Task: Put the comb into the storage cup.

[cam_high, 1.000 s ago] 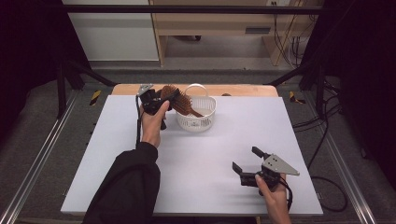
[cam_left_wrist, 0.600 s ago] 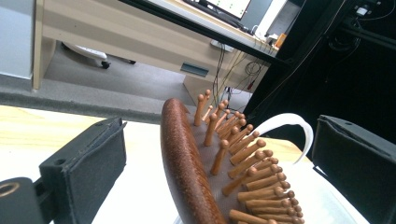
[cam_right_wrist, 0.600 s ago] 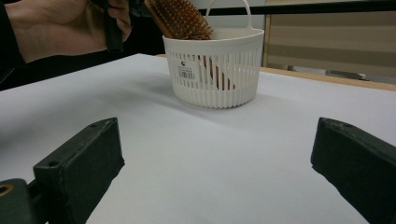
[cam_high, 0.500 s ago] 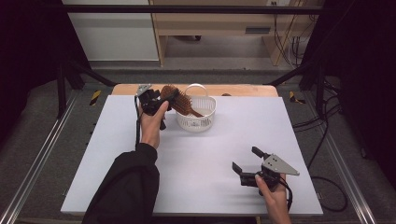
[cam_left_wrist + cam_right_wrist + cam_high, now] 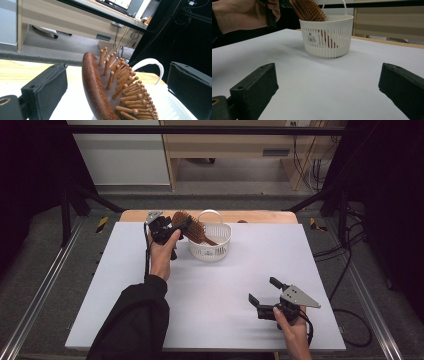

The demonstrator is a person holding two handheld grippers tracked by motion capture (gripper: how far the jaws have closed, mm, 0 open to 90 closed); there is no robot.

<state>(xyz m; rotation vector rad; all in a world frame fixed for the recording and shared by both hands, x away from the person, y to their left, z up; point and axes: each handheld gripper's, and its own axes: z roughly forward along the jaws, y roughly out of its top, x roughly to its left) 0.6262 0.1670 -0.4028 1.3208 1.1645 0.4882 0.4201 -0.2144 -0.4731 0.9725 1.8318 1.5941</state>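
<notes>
Item one: a brown wooden paddle hairbrush (image 5: 110,92) with rows of round-tipped wooden pins on a grey cushion. I see it tilted, handle end down inside the basket, head leaning out over the rim toward my left tongs (image 5: 175,226).

Item two: a small round white plastic basket (image 5: 210,247) with slotted walls and an arched carry handle, standing on the white worktop (image 5: 240,285) near its far edge. A small white sticker with a dark mark and what looks like a barcode sits on the basket wall in the right gripper view; I cannot read any text on it.

Item three: left tongs, held in my left hand (image 5: 161,257) just beside the basket. Jaws parted, one on either side of the brush head and clear of it in the left gripper view.

Item four: right tongs (image 5: 264,292), in my right hand (image 5: 292,332) near the front right of the worktop, well apart from the basket. Jaws spread wide, holding nothing.
</notes>
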